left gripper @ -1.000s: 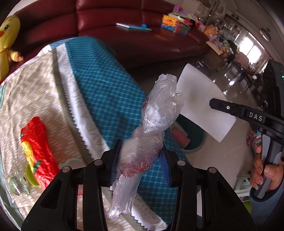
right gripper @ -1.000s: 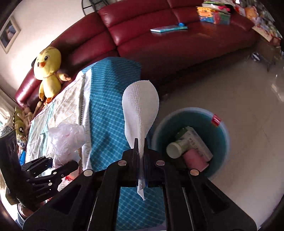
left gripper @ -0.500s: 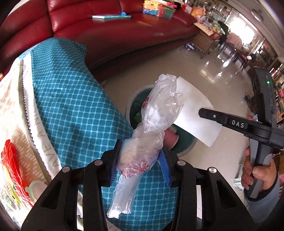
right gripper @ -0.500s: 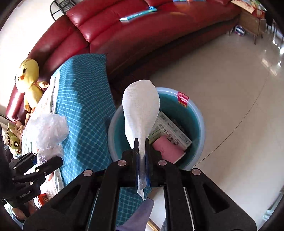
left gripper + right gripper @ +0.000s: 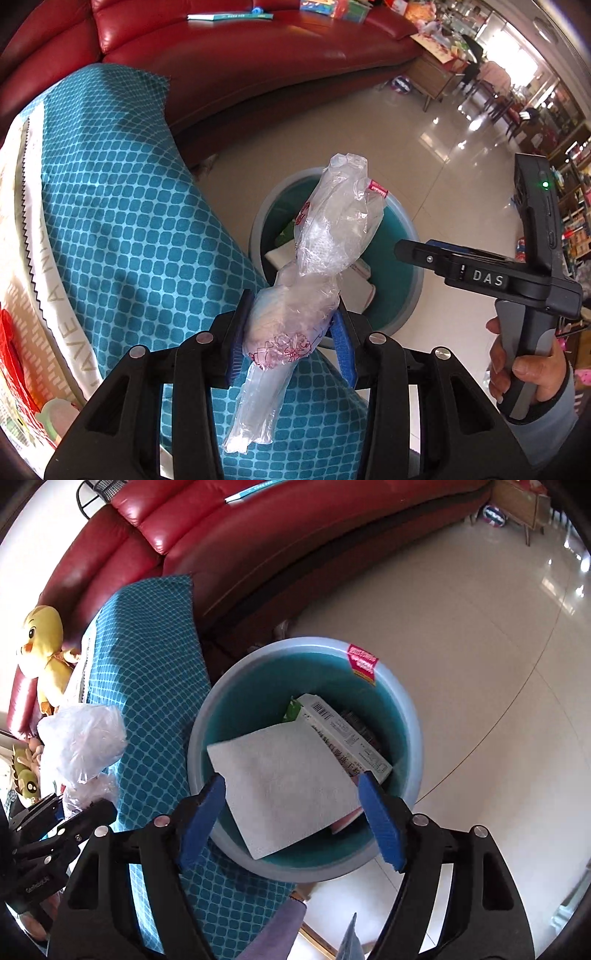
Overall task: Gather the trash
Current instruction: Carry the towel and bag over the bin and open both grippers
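Currently, all positions taken from the teal bin [image 5: 406,716] on the floor.

Item: white paper towel [image 5: 284,775]. Lies flat inside the bin, over a printed carton [image 5: 347,734].

Item: my right gripper [image 5: 291,823]. Jaws spread wide, nothing between them; held directly above the bin mouth, where a drop lands inside.

Item: crumpled clear plastic bag [image 5: 314,273]. Clamped mid-length in my left gripper [image 5: 291,343]; its upper end reaches toward the bin, its tail hangs over the blue checked cloth [image 5: 122,229] beside the bin.
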